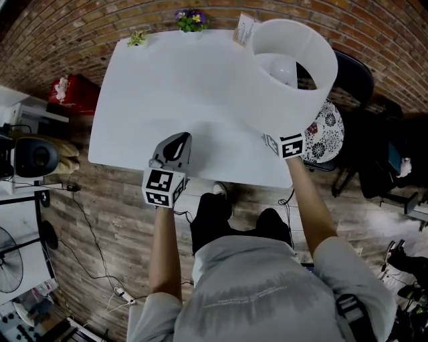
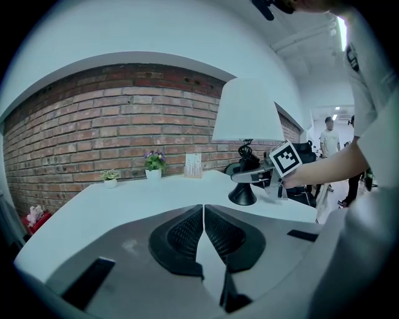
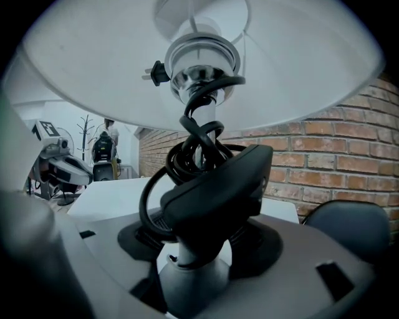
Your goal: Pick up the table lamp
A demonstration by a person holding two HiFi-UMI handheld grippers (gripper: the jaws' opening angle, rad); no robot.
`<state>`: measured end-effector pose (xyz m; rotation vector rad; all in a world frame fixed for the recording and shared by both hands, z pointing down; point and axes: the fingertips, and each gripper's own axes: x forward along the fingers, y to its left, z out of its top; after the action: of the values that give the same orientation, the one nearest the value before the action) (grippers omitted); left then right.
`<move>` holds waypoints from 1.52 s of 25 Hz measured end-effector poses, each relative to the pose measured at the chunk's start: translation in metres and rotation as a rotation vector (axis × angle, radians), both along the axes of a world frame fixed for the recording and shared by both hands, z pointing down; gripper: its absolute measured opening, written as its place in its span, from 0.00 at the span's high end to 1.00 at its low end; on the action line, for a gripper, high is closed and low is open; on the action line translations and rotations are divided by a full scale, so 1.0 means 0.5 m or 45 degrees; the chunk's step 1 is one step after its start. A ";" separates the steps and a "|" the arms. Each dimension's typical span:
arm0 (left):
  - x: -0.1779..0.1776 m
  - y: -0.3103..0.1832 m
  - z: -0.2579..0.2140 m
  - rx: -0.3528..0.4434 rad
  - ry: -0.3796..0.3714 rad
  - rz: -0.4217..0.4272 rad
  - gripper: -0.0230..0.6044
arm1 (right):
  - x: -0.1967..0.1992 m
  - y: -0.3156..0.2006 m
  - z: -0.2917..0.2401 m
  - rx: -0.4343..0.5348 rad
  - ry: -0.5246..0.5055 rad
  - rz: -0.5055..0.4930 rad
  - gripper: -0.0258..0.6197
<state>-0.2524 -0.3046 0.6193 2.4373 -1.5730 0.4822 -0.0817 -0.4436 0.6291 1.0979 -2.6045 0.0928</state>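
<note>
The table lamp has a wide white shade [image 1: 294, 63] and stands at the right end of the white table [image 1: 167, 87]. From the left gripper view I see its shade [image 2: 247, 111] and black base [image 2: 242, 196] low on the tabletop. My right gripper [image 3: 196, 252] is shut on the lamp's lower stem, under the coiled black cord [image 3: 196, 146]. In the head view only its marker cube [image 1: 288, 145] shows below the shade. My left gripper [image 1: 179, 140] rests at the table's front edge, shut and empty, its pads [image 2: 187, 233] pressed together.
Two small potted plants [image 1: 191, 19] [image 1: 138, 38] and a card stand [image 1: 243, 28] line the table's far edge by the brick wall. A black chair [image 1: 354, 77] and a patterned cushion [image 1: 326, 130] sit right of the table. A red box [image 1: 73, 93] lies at the left.
</note>
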 end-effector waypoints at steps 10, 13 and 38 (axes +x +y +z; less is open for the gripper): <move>-0.010 0.007 0.009 -0.020 0.015 -0.010 0.94 | 0.000 -0.010 0.006 0.000 -0.008 0.026 0.75; -0.011 0.011 0.006 -0.023 0.017 -0.009 0.94 | 0.001 -0.011 0.005 -0.008 -0.020 0.031 0.76; -0.080 -0.093 -0.160 0.011 0.036 0.098 0.94 | 0.006 -0.003 -0.156 -0.025 -0.009 0.146 0.77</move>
<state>-0.2924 -0.3511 0.5396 2.5070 -1.4778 0.4525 -0.0787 -0.4452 0.5512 1.2421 -2.5398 0.1478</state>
